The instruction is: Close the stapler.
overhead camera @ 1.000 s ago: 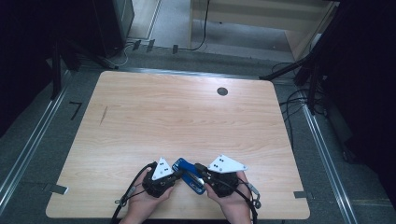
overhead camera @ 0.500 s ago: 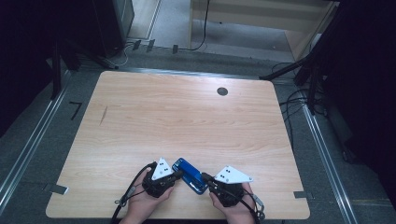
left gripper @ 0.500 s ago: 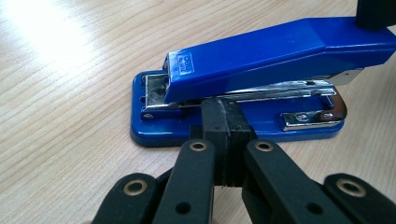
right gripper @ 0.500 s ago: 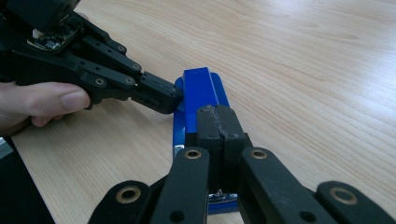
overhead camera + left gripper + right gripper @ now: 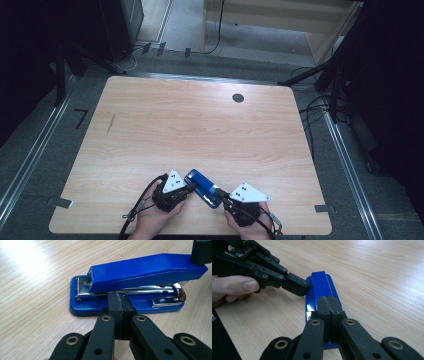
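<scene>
A blue stapler (image 5: pixel 202 186) lies on the wooden table (image 5: pixel 200 125) near its front edge. My left gripper (image 5: pixel 189 188) is shut, and its tips touch the stapler's long side at the metal magazine (image 5: pixel 140 291). Seen along its own jaws, the left gripper (image 5: pixel 119 300) has nothing between them. My right gripper (image 5: pixel 220 193) is shut too. The right gripper (image 5: pixel 328 302) has its tips over the near end of the stapler's blue top (image 5: pixel 320 283), seemingly touching it. A hand (image 5: pixel 234 287) holds the left gripper (image 5: pixel 299 287) at the stapler's side.
A round dark cable hole (image 5: pixel 238 98) sits in the table's far right part, and a thin dark mark (image 5: pixel 111 122) at the left. Both hands are close to the front edge. Cables (image 5: pixel 320 107) and metal rails (image 5: pixel 30 160) lie on the floor around the table.
My right gripper has come down and drawn slightly nearer the front edge, onto the stapler's near end. The left gripper and the stapler have stayed where they were.
</scene>
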`<state>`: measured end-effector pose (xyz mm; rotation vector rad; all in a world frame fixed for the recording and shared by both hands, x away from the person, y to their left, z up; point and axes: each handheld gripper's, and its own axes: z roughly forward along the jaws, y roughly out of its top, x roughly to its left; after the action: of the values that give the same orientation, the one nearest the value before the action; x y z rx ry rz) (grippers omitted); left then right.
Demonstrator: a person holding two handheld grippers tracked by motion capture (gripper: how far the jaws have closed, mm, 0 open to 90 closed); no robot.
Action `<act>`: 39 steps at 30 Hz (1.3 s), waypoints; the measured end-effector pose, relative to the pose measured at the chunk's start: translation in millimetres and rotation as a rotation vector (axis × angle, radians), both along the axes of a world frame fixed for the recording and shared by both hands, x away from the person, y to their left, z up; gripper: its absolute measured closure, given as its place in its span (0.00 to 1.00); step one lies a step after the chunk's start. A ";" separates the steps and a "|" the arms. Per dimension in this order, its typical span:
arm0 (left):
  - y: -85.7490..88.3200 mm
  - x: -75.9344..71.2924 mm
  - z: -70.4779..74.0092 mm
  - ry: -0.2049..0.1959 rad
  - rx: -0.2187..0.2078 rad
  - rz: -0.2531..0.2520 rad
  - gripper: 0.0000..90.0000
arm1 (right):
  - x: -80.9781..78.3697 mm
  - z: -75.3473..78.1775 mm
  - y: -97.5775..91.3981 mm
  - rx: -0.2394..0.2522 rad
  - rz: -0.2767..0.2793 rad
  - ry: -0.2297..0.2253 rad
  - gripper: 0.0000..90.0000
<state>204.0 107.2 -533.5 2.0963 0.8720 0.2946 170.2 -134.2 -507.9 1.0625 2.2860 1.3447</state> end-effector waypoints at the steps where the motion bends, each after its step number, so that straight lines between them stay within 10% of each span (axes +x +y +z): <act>1: 0.1 0.0 0.1 0.000 0.000 -0.001 1.00 | -0.5 -0.8 0.1 0.001 0.000 -0.005 1.00; 22: 1.0 -0.8 0.3 -0.005 0.002 0.006 1.00 | -7.3 -0.8 -10.9 0.085 -0.085 -0.006 1.00; 39: 26.2 -8.1 3.1 -0.015 -0.023 0.063 1.00 | -20.1 -7.3 -4.1 0.078 -0.029 0.020 1.00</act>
<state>195.9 133.4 -530.4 2.0456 0.9293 0.3321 150.1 -138.3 -515.1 1.1337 2.2396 1.4294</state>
